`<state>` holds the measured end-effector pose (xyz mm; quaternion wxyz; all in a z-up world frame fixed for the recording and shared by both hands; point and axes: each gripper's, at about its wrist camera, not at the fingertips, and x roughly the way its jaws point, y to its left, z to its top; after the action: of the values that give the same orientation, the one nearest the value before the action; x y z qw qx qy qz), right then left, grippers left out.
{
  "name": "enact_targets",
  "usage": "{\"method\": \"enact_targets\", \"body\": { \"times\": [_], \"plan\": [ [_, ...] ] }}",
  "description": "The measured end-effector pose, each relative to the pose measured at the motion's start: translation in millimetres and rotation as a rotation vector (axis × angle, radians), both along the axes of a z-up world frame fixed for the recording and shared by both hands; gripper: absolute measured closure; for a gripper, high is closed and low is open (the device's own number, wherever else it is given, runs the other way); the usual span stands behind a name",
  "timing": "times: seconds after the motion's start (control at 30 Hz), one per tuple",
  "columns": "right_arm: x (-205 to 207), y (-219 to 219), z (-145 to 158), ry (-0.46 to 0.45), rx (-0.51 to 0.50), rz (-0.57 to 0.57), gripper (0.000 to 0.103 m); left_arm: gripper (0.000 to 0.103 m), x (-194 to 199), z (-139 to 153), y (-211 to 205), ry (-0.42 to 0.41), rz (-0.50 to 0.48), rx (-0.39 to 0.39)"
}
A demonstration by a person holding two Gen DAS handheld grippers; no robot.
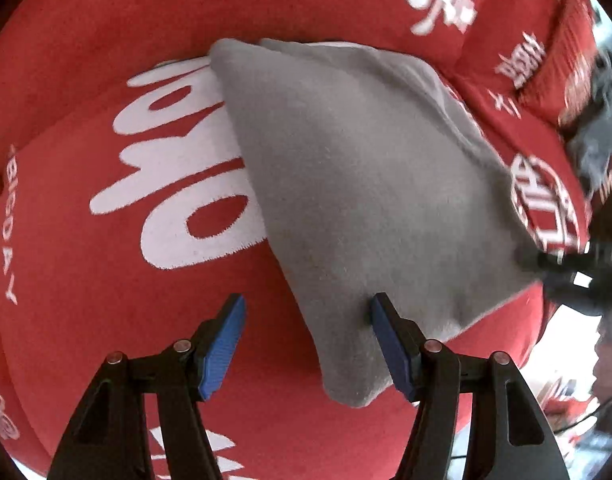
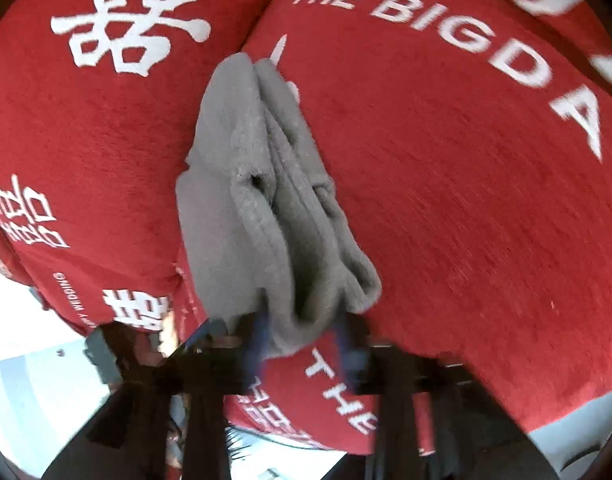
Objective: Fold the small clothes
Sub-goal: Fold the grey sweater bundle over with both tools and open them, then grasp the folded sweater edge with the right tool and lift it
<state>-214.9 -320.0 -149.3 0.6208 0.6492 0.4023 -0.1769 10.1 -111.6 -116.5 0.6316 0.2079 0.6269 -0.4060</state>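
Nearest in the left wrist view, the left gripper [image 1: 307, 344] stands with its blue fingers [image 1: 222, 346] wide apart and nothing pressed between them. The near corner of the grey garment [image 1: 357, 184] lies in the gap, with the right finger just at its edge. Judging by that placing, this hand is lining up to take the corner, not yet holding it.

The garment is a small, soft grey piece already doubled over into a rough flat shape. It lies on a red cover [image 1: 86, 272] printed with large white letters and characters; what carries the cover cannot be told.

At the right edge of that view, further off, the right gripper [image 1: 561, 262] reaches the garment's right corner. In the right wrist view its fingers [image 2: 258, 344] are blurred, drawn close together with a bunched fold of the grey garment [image 2: 266, 200] between them. They look to be pinching that end, though the blur leaves the contact unsure. Holding one end would keep the layers together while the other hand takes the opposite corner for the next fold.

Beyond the cloth, the red cover runs on to the far side.
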Motion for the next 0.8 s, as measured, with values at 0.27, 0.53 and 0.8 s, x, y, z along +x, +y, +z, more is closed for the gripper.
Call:
{"method": "enact_targets", "body": {
  "times": [0.27,0.53,0.8],
  "plan": [
    [-15,12,-23,0.095,0.021,-0.002,0.088,0.032,-1,-22,4,-0.017,-0.033,0.042],
    [-16,10,-5,0.181,-0.039,0.098,0.069,0.030,2,-21,6,-0.002,-0.010,0.057],
    [-4,-20,23,0.154,-0.124,0.084,0.067,0.030,0,-20,5,-0.006,-0.007,0.069]
  ]
}}
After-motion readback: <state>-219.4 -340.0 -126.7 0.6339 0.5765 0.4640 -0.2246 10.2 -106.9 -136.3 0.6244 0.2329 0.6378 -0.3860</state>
